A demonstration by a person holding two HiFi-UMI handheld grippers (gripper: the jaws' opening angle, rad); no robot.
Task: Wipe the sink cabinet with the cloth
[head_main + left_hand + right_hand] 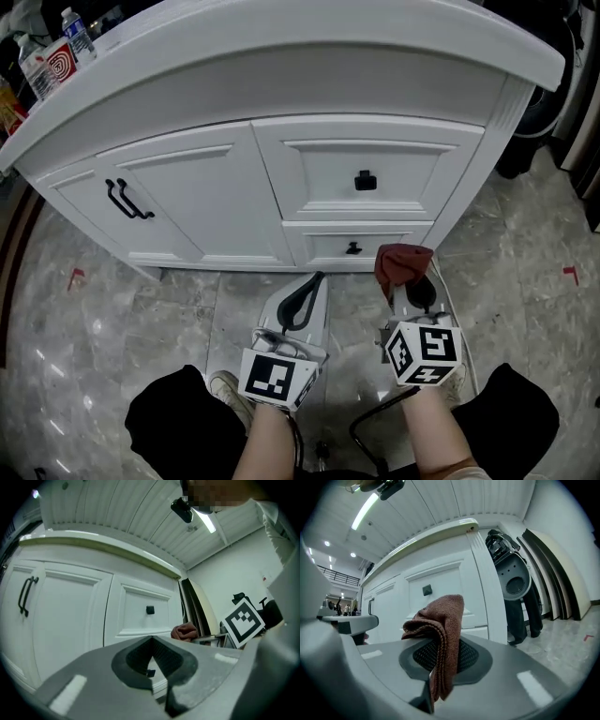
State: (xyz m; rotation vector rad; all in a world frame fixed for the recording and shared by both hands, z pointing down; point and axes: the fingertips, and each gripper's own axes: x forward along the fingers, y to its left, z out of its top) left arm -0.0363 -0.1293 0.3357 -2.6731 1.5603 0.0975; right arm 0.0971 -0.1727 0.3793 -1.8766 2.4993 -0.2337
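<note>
The white sink cabinet [281, 178] stands in front of me, with a door at the left and two drawers at the right. My right gripper [412, 286] is shut on a folded brown cloth [401, 264], held low just short of the lower drawer [354, 246]. In the right gripper view the cloth [440, 634] sticks up from between the jaws and hangs down over them. My left gripper [302, 298] is shut and holds nothing, a little below the cabinet's base. Its pads [154, 660] meet, with the upper drawer knob [150, 610] beyond.
Black bar handle [127, 200] on the door, black knobs [365, 180] on both drawers. Bottles [77, 36] stand on the countertop's far left. Marble floor [525, 281] around the cabinet carries red tape marks [570, 273]. A dark appliance [513, 581] stands right of the cabinet. My knees [178, 422] are below.
</note>
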